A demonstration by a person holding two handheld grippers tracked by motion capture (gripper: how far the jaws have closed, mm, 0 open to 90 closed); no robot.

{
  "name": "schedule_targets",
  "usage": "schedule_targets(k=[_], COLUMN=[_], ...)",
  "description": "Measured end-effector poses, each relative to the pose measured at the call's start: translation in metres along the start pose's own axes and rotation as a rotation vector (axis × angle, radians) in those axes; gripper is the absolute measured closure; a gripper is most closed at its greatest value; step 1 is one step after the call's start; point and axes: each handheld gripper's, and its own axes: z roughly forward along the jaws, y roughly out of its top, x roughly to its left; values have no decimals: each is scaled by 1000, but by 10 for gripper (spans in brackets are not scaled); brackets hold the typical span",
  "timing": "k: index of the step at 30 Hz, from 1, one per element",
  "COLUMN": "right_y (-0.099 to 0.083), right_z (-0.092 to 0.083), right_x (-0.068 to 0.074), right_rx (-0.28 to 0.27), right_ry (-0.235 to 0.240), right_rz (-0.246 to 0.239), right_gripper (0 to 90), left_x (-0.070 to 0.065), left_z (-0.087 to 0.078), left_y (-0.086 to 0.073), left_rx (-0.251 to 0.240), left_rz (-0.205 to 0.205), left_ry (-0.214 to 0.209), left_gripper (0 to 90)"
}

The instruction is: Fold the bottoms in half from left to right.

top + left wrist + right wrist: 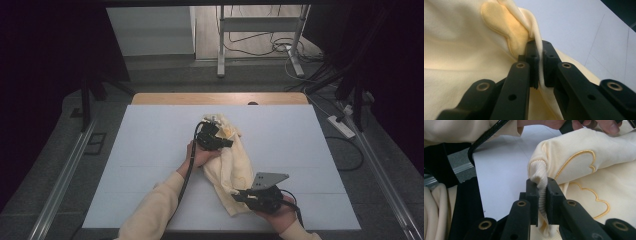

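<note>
A pale yellow garment (231, 165) with darker yellow embroidered outlines lies bunched on the white table sheet (150, 145), stretched between both grippers. My left gripper (223, 141) holds its far end; in the left gripper view the left gripper (540, 63) is shut on a thin fold of the garment (461, 50). My right gripper (239, 196) grips the near end by the table's front edge. In the right gripper view the right gripper (541, 195) is shut on the garment's ribbed cuff (541, 182), with the garment (599, 170) bulging to the right.
A wooden table edge (220, 98) shows beyond the sheet. Metal frame legs (221, 45) and cables stand on the floor behind. A power strip (341, 126) lies on the floor at the right. The left hand's sleeve (454, 131) and cable cross the right gripper view.
</note>
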Motion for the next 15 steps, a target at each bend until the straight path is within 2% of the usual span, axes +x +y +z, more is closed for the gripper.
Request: schedule_targets(k=[15], right_y=[-8], right_z=[-7], right_x=[-6], right_rx=[21], right_ry=[-15], right_rz=[18], right_gripper=[819], left_x=[0], left_z=[3], left_y=[0], left_rx=[-2], left_rz=[-7], left_ry=[-2], left_gripper=[838])
